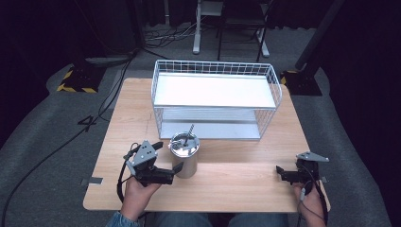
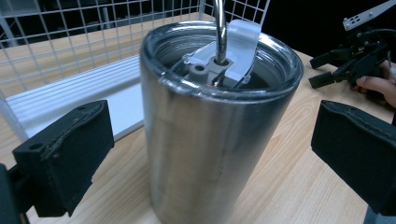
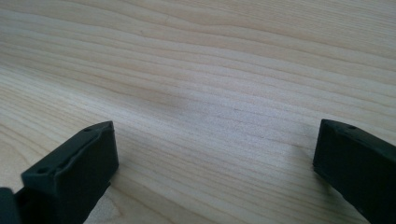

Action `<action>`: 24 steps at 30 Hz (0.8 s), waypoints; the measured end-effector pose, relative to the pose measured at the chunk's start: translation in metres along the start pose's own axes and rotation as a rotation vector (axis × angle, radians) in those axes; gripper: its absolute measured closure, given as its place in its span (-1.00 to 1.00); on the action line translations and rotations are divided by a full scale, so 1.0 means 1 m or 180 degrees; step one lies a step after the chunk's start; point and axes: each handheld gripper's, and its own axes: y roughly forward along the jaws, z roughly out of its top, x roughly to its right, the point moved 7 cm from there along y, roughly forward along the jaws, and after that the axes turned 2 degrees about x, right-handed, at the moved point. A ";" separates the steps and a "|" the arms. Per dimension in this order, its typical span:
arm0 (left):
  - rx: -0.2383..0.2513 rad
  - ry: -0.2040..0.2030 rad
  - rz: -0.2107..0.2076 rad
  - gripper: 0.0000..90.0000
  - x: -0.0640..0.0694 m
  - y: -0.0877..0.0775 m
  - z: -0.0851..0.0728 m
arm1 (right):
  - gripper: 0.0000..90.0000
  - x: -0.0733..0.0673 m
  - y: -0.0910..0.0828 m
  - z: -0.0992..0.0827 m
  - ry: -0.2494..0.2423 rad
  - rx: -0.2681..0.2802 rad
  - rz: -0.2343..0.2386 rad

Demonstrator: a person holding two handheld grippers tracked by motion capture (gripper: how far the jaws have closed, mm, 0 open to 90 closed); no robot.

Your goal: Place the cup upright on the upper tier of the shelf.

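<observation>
Steel tumbler (image 1: 184, 158), upright with a clear lid and a metal straw (image 1: 189, 132) through it, stands on the wooden table (image 1: 236, 184) just in front of the wire rack (image 1: 215, 97), toward the rack's left half. Its wall looks polished, rigid and probably slippery, so it should not crush, though it could slide between pads; weight depends on contents, which the lid hides. Mid-height on the straight wall seems the best hold, well below the lid (image 2: 224, 56), which may only press on.

The left gripper (image 1: 174, 160) sits at the tumbler's 8 o'clock, jaws spread wide to either side of the body with a clear gap on both sides, nothing clamped yet. Closing squarely across the widest part would be the safe way in.

The right gripper (image 1: 280, 171) rests well apart at about 4 o'clock near the table's right front corner, jaws parted over bare wood, holding nothing.
</observation>
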 end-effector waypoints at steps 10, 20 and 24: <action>-0.0007 0.0011 -0.0027 -1.00 0.003 0.025 -0.004 | -1.00 0.000 0.000 0.000 0.0000 0.0000 -0.0001; 0.0036 0.0112 0.0079 -1.00 0.001 0.043 -0.007 | -1.00 0.000 0.000 0.000 0.0000 0.0000 0.0000; 0.0082 0.0139 0.0095 -1.00 0.000 0.049 -0.009 | -1.00 0.000 0.000 0.000 -0.0001 0.0001 0.0000</action>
